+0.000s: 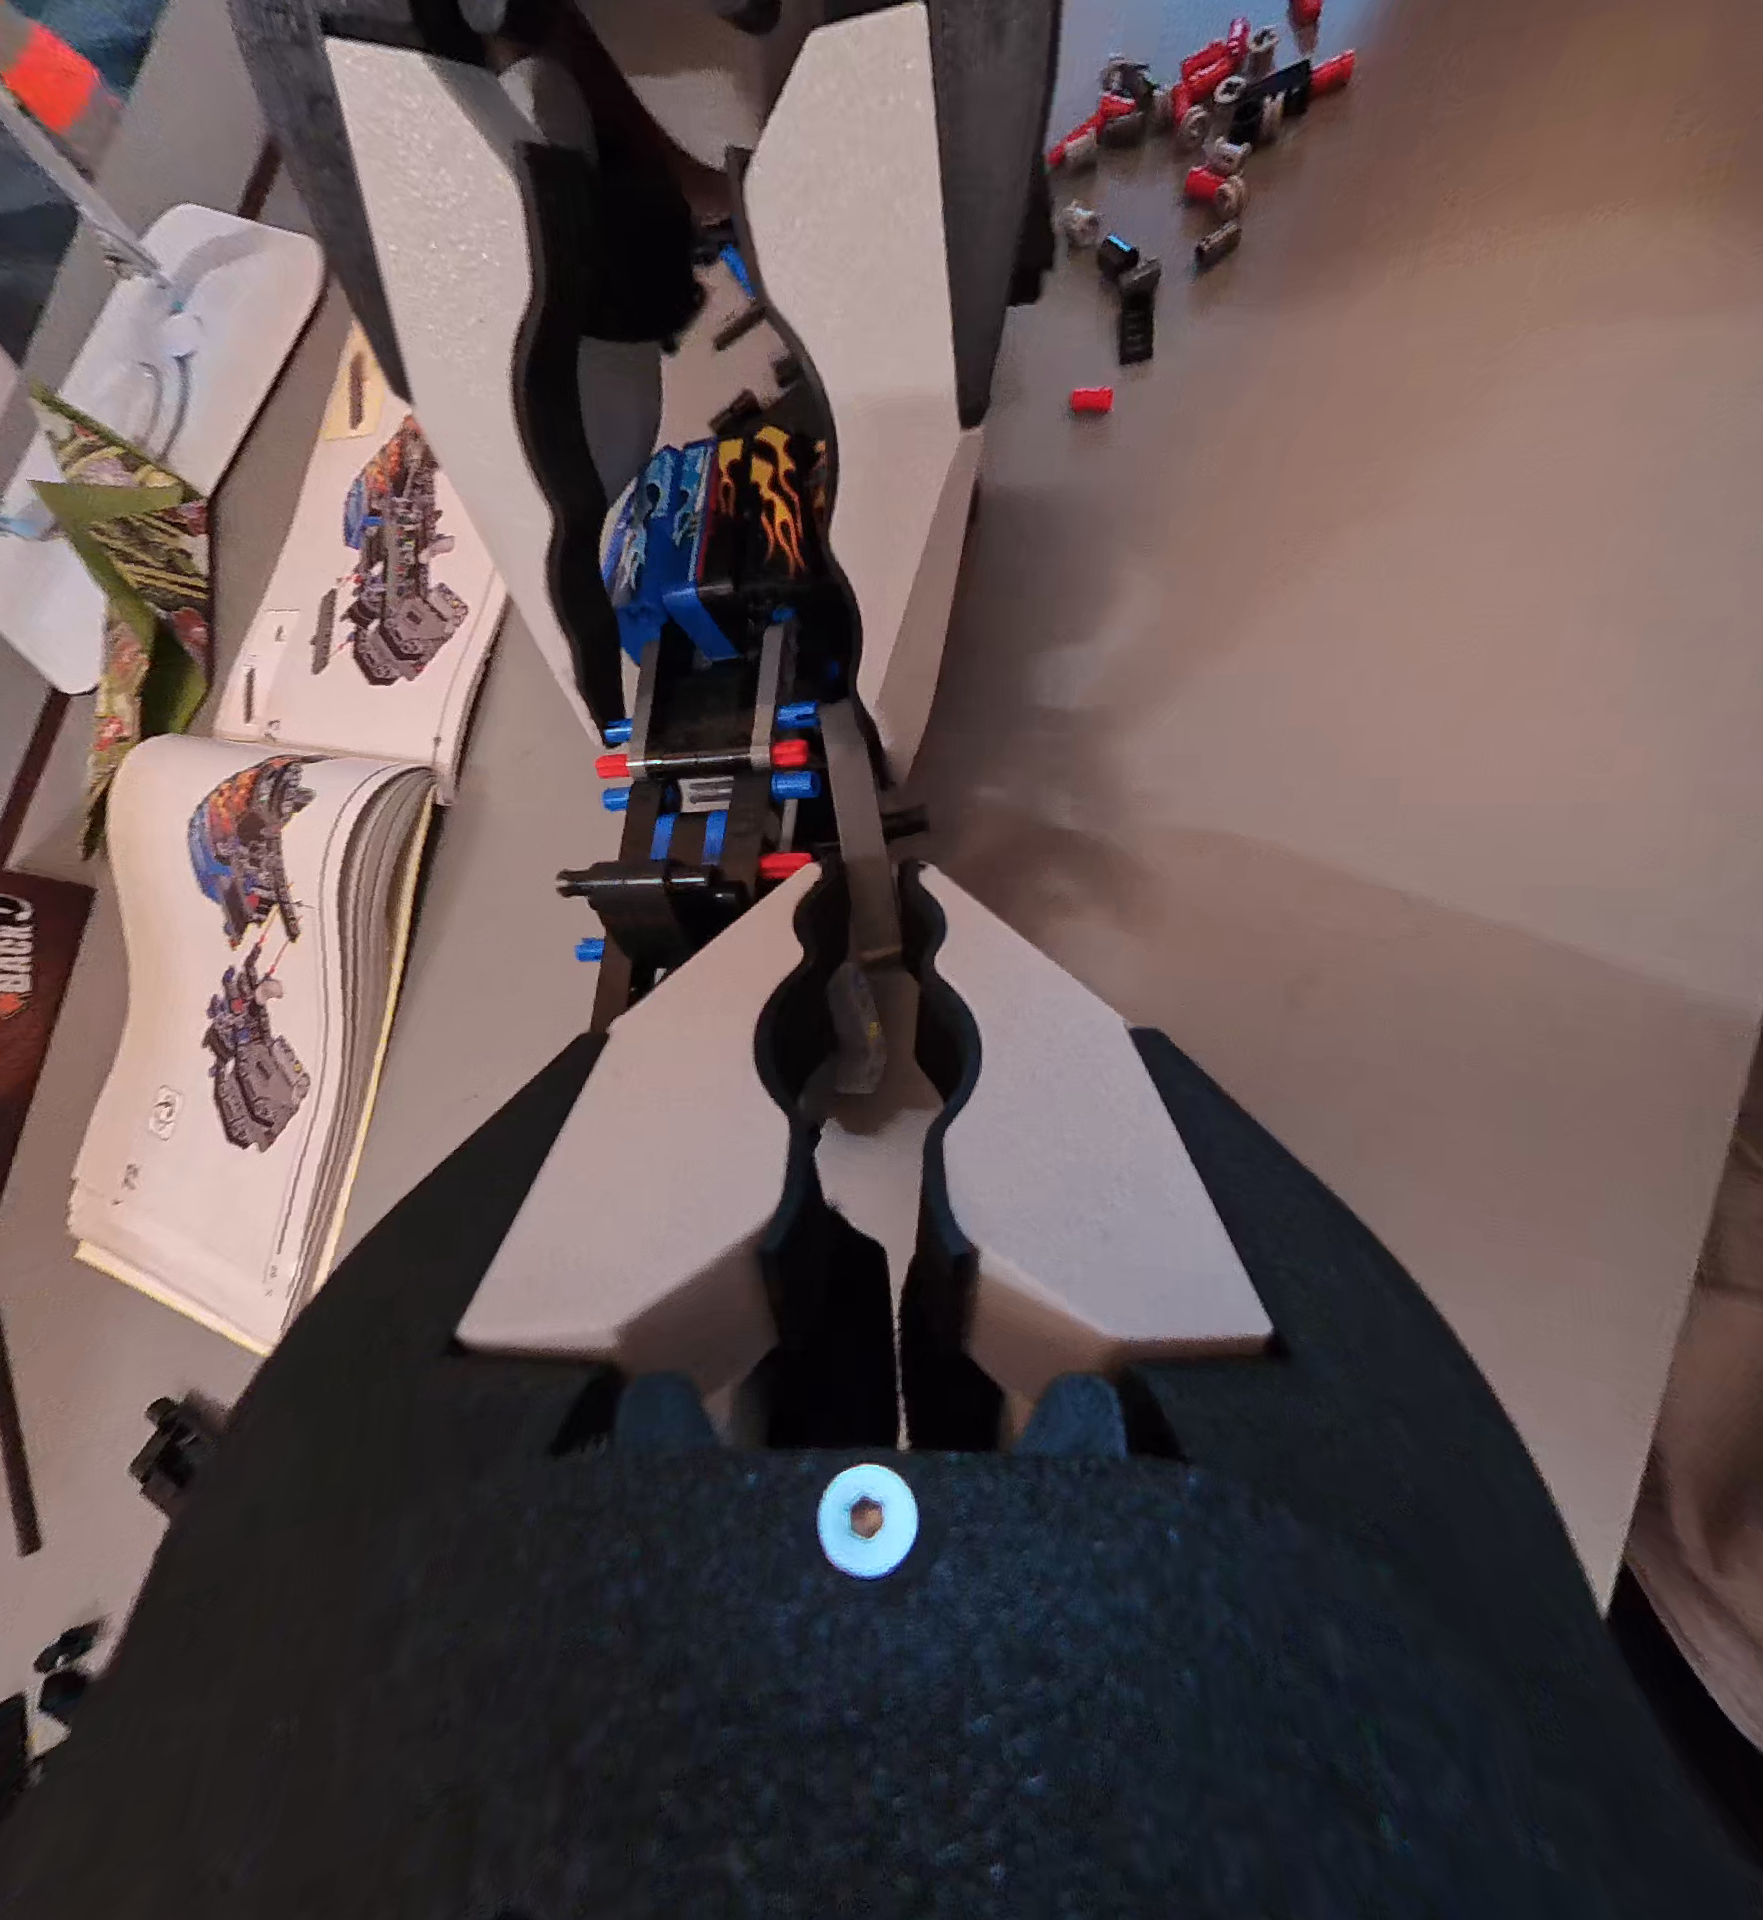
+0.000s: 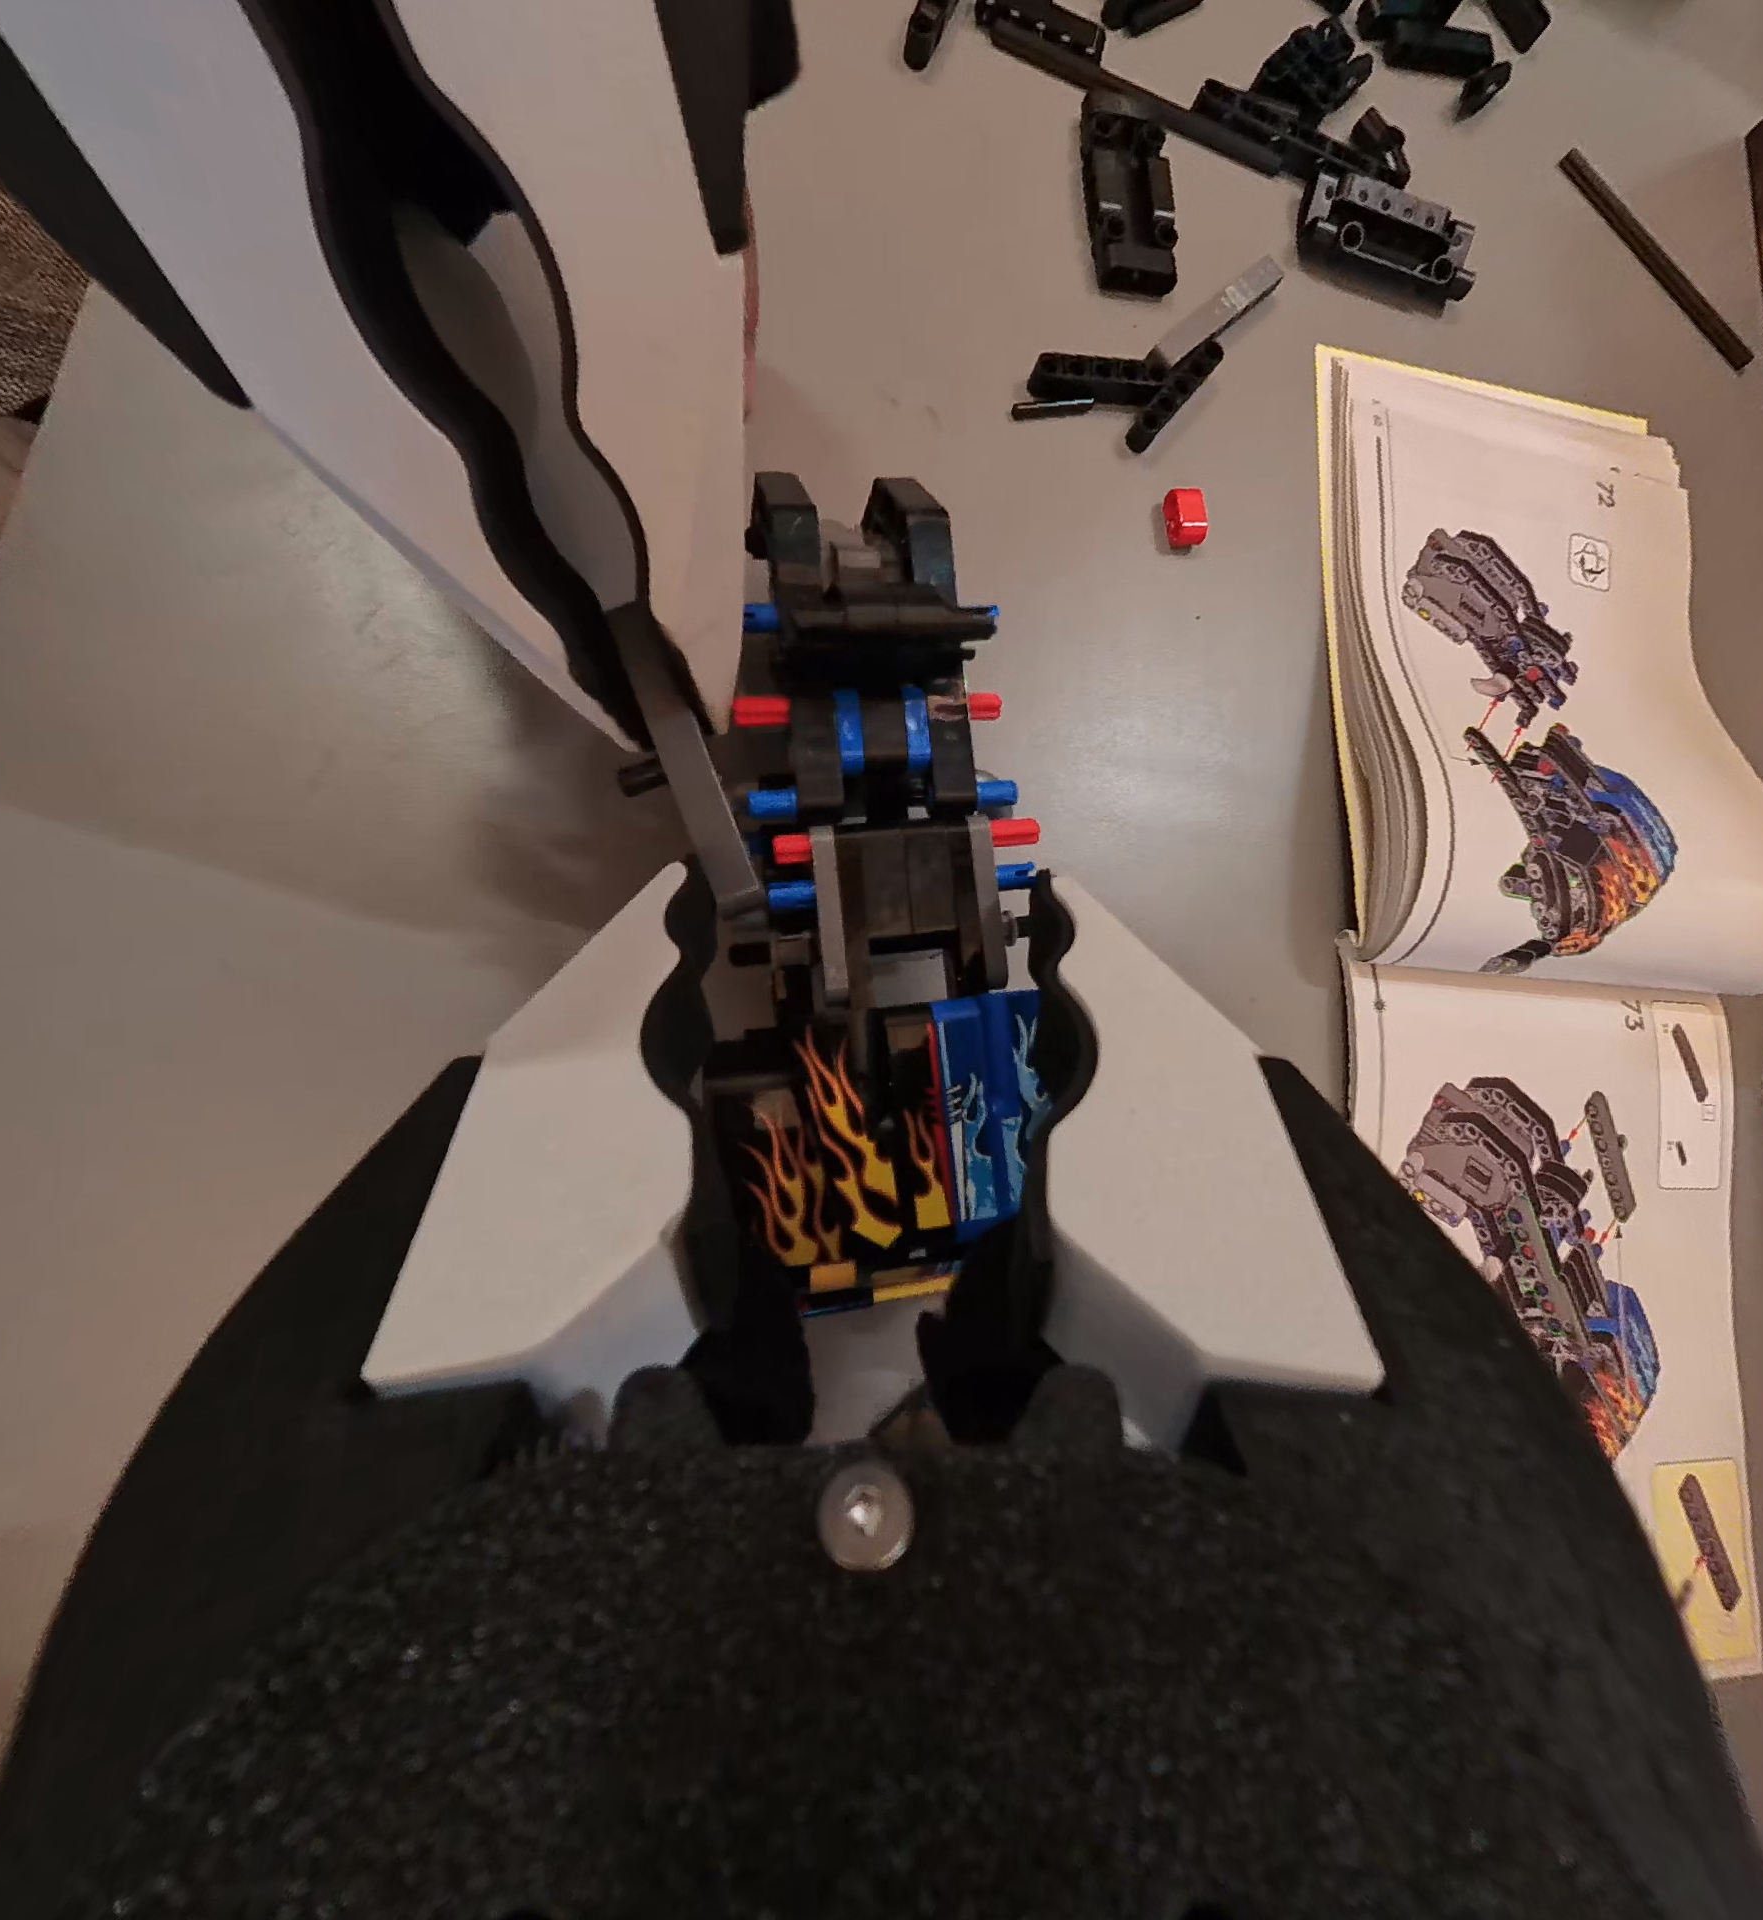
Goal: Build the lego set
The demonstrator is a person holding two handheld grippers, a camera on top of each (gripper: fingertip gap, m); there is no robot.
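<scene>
A half-built Lego car (image 2: 877, 894) with black body, flame and blue wave panels, and red and blue pins stands between the two grippers. My right gripper (image 2: 861, 935) is shut on its flame-panel end. My left gripper (image 1: 869, 894) is shut on a long grey beam (image 1: 861, 831) and holds it along the car's side against the pins. In the right wrist view the left gripper (image 2: 648, 717) comes in from the upper left with the grey beam (image 2: 695, 779). In the left wrist view the right gripper (image 1: 711, 582) holds the car (image 1: 721, 665) from the far side.
An open instruction booklet (image 2: 1542, 810) lies beside the car, also in the left wrist view (image 1: 264, 997). Loose black beams (image 2: 1272, 145) lie beyond it. A single red piece (image 2: 1183, 516) sits near the car. A pile of red and grey small parts (image 1: 1199, 135) lies at the far right. My hands' fingertips stand some 4 centimetres from each other.
</scene>
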